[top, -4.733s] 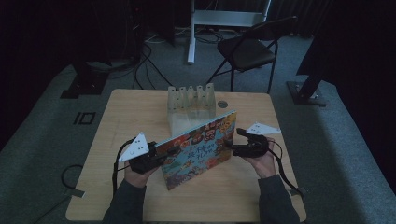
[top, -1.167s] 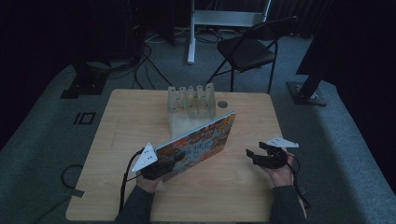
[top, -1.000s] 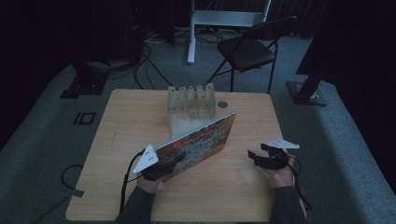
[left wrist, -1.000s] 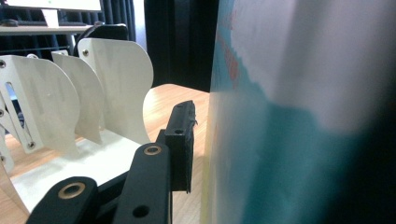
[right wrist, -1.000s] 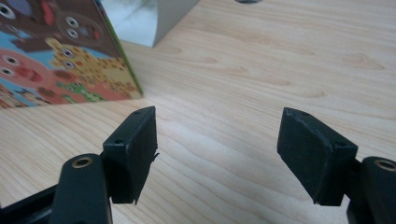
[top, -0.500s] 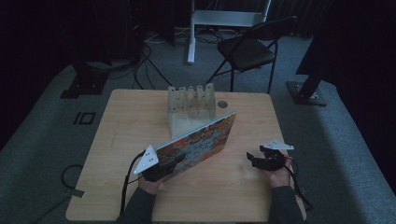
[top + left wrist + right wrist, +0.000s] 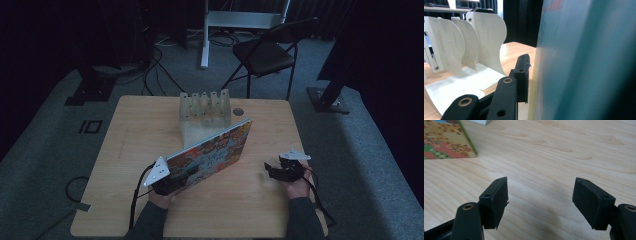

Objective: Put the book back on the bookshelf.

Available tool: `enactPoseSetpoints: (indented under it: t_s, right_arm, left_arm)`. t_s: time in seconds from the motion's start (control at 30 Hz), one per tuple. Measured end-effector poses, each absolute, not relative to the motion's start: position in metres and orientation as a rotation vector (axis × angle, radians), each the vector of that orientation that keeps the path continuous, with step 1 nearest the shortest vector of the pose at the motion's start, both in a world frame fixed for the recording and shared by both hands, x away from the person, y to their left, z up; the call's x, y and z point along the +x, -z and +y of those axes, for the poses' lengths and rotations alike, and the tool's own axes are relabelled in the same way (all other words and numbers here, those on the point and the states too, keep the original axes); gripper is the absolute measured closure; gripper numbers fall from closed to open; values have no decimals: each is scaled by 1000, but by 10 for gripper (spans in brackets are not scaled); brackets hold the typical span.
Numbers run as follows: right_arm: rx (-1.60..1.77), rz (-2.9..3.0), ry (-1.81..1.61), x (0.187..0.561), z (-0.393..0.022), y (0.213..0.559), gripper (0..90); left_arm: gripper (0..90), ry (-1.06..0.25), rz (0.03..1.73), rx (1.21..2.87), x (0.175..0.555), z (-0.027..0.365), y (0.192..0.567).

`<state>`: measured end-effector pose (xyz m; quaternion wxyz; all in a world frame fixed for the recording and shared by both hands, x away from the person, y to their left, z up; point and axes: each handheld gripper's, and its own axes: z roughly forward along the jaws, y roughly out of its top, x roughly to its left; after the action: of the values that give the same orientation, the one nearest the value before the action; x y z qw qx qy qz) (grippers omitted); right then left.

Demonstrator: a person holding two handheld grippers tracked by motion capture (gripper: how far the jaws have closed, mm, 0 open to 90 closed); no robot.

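A thin book with a colourful cover stands tilted on its long edge across the middle of the wooden table, leaning away toward the white slotted rack. My left gripper is shut on the book's near left corner. In the left gripper view one black finger presses against the book's teal face, and the other jaw is hidden behind it. My right gripper rests low over the table to the right of the book, open with only bare wood between its pads. The book's corner lies off to its left.
The rack's white dividers stand just behind the book. A small round mark sits on the table beside the rack. A folding chair and stand legs are on the floor beyond the far edge.
Earlier both grippers held the book steeply upright. The right gripper has since let go and moved off to the right, and the book leans lower. Over the last second little has moved.
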<state>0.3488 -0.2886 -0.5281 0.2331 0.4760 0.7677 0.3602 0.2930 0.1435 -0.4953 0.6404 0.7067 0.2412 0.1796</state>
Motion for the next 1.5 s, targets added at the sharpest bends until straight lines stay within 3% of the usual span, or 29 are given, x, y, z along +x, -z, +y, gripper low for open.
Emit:
enactPoseSetpoints:
  t_s: [0.63, 1.17, 1.5]
  right_arm:
    - [1374, 2104, -953, 361, -299, 542, 281]
    - [1397, 2112, -954, 364, -302, 549, 281]
    - [1394, 2109, -951, 364, -302, 549, 281]
  left_arm:
    - [697, -396, 566, 1613, 291, 143, 503]
    - [793, -456, 573, 1613, 287, 137, 504]
    - [799, -467, 557, 1618, 284, 134, 505]
